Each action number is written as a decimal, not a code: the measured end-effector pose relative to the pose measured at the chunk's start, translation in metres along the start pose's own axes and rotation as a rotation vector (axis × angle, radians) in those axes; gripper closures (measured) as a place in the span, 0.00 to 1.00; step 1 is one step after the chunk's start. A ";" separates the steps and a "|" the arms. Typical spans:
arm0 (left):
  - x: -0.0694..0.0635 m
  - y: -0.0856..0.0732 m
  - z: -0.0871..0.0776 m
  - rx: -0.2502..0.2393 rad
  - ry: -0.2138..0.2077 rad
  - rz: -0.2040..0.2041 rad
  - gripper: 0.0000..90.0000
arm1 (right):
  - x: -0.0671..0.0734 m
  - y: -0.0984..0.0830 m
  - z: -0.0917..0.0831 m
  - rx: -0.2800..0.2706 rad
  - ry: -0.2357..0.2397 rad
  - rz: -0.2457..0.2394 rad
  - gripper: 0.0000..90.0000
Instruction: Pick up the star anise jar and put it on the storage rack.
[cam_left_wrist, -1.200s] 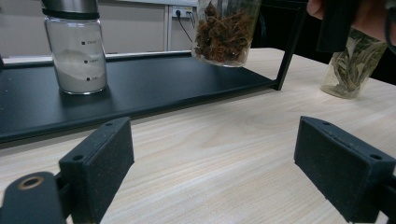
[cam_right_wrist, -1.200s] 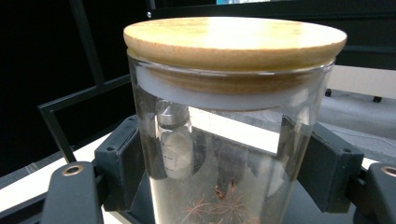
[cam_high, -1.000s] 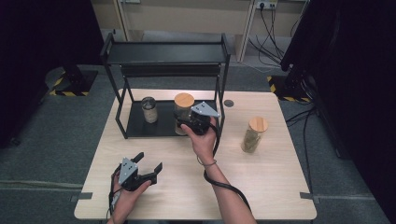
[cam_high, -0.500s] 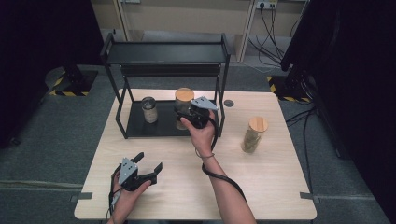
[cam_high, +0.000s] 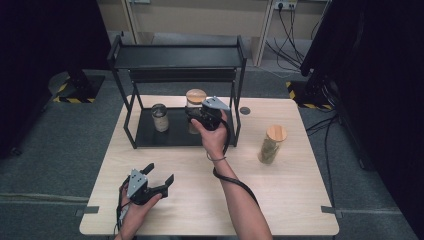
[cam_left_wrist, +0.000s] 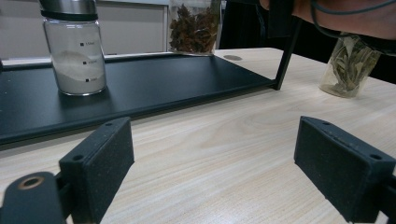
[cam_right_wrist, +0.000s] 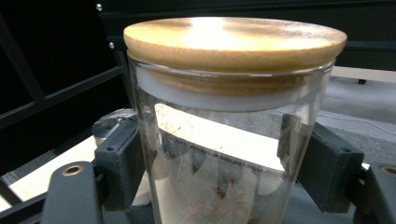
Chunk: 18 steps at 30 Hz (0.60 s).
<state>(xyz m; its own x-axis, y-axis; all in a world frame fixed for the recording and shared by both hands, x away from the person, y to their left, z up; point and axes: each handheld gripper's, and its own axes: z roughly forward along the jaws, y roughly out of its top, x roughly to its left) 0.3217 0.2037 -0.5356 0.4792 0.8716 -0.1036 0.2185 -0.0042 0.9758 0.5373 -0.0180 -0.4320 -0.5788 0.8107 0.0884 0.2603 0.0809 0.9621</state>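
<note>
I am gripping the star anise jar (cam_right_wrist: 233, 140), a clear glass cylinder with a flat wooden lid (cam_right_wrist: 235, 41), and in the high view it is sitting on the right part of the rack's lower shelf (cam_high: 150, 135), a little right of the shelf's middle. My right gripper (cam_high: 200, 116) is clenched on its glass wall just below the lid, one black pad pressing each side, as the right gripper view shows; I am judging that this high grip is keeping the jar upright and the jaws clear of the shelf. I am reaching in from the open front of the black rack (cam_high: 177, 55), under its top deck, since that seems to be the one way onto the lower level.

To the left on the same shelf, well apart, the powder jar (cam_left_wrist: 74, 51) with a metal cap is standing upright, so I am judging the shelf to be where jars are being gathered. Its glass is carrying printed measuring marks with small figures I cannot read. I am seeing no brand or label on my jar.

The leaf jar (cam_high: 271, 145) is standing on the bare table (cam_high: 300, 200) to the right of the rack. My left gripper (cam_high: 160, 175) is resting near the table's front edge with its jaws spread and nothing between them.
</note>
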 end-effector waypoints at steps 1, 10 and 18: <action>0.000 0.000 0.000 0.000 0.000 0.000 0.13 | -0.001 0.000 0.002 0.003 -0.003 0.006 0.28; 0.000 0.000 0.000 -0.004 -0.001 -0.001 0.13 | -0.006 0.002 0.010 0.015 -0.018 0.002 0.28; 0.000 0.000 0.000 -0.003 -0.002 0.004 0.13 | -0.006 0.005 0.019 0.029 -0.023 -0.004 0.28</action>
<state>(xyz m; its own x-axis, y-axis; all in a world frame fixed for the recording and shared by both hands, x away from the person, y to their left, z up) 0.3213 0.2037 -0.5356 0.4815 0.8707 -0.1003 0.2142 -0.0059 0.9768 0.5566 -0.0112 -0.4331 -0.5621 0.8233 0.0783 0.2806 0.1008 0.9545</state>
